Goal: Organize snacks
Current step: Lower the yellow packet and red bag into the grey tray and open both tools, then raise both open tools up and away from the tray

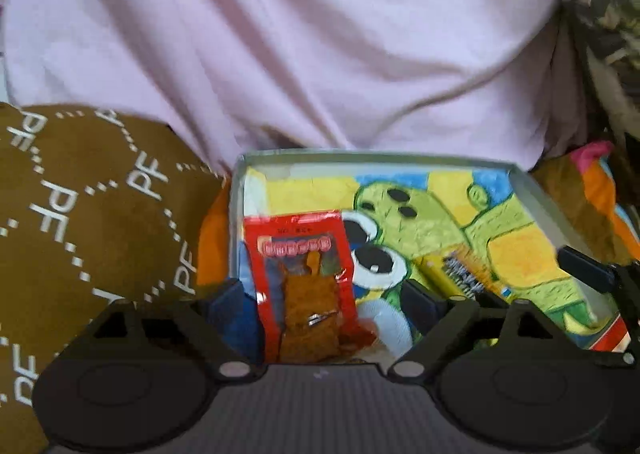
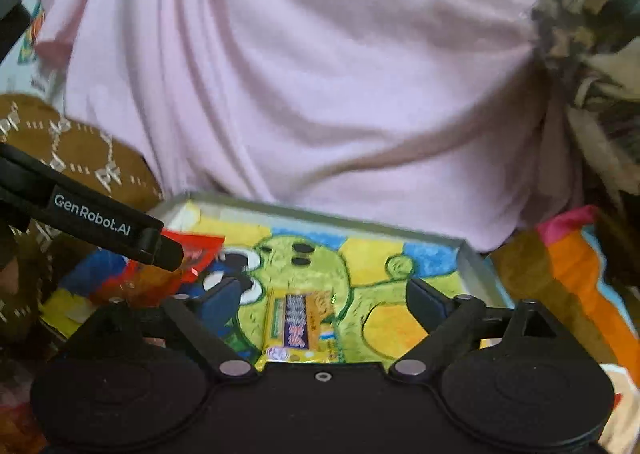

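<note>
A: The fingers (image 1: 228,296) of the left gripper (image 1: 326,296) stand wide apart, and the red crinkly plastic snack packet with a brown fried piece inside (image 1: 310,282) lies between them, pressed by neither. The packet rests in the shallow grey-rimmed tray with a green cartoon figure painted on its floor (image 1: 360,155).

B: Same on the right gripper (image 2: 326,300): fingers (image 2: 426,304) spread wide, nothing gripped. The yellow foil-wrapped flat snack bar with a purple label (image 2: 298,324) lies on the tray floor between them.

A: Both look light. I'd judge the red packet soft and slippery, its contents brittle, so squeeze gently.

B: Take it by the sealed top edge. The bar seems stiffer; pinch across its short sides, since it lies flat and gives little to catch.

A: The tray sits against pink draped cloth (image 1: 320,33).
</note>
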{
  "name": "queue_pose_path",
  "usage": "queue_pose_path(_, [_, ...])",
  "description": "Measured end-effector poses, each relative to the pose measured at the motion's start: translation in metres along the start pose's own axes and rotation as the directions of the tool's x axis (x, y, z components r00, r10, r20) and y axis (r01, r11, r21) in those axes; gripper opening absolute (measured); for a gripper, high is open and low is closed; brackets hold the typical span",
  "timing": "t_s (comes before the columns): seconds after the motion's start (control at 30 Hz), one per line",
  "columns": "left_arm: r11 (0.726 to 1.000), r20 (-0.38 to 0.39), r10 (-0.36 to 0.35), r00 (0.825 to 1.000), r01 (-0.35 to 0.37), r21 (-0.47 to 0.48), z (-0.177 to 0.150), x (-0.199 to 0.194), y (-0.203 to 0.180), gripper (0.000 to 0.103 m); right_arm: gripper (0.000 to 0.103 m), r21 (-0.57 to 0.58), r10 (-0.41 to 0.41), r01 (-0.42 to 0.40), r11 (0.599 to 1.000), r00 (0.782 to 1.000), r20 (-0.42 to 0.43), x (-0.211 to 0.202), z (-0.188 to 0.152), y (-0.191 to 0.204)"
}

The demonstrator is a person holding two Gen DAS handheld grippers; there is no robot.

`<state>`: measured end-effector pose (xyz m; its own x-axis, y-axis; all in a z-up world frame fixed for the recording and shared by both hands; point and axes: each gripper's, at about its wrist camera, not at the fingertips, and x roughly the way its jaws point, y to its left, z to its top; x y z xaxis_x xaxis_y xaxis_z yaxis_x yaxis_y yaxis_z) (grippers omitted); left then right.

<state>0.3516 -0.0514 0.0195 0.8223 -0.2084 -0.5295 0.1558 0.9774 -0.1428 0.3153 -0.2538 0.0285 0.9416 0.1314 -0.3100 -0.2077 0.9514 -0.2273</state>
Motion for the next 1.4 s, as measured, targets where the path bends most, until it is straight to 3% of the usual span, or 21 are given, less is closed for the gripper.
queue_pose_path(0.17, [0.999,0.063,0.012,0.998,-0.010,-0.030,0.007,-0.030,0.000,0.098,0.096,0.033,-0.001,0.000,0.999,0.999,0.055,-0.032,0.016,-0.009])
queue_pose_path(0.23, [0.999,0.089,0.023,0.996,-0.020,-0.040,0.009,-0.045,-0.001,0.100,0.102,0.051,-0.003,-0.001,0.999,0.997,0.074,-0.045,0.022,-0.014])
queue_pose_path(0.43, [0.998,0.183,0.040,0.982,-0.032,-0.051,0.006,-0.097,0.000,0.103,0.102,0.095,-0.025,0.010,0.995,0.987,0.162,-0.096,0.032,-0.022])
queue_pose_path(0.67, [0.996,0.228,0.039,0.973,-0.019,-0.086,-0.009,-0.152,0.005,0.103,0.102,0.147,-0.033,0.001,0.989,0.975,0.219,-0.152,0.040,-0.024])
queue_pose_path(1.0, [0.995,0.256,0.079,0.963,-0.062,-0.073,-0.049,-0.222,0.010,0.103,0.102,0.154,0.008,-0.050,0.987,0.966,0.259,-0.219,0.037,-0.008])
queue_pose_path(1.4, [0.994,0.240,0.103,0.965,-0.090,-0.063,-0.093,-0.278,0.028,0.103,0.102,0.123,0.068,-0.097,0.988,0.973,0.219,-0.269,0.015,0.023])
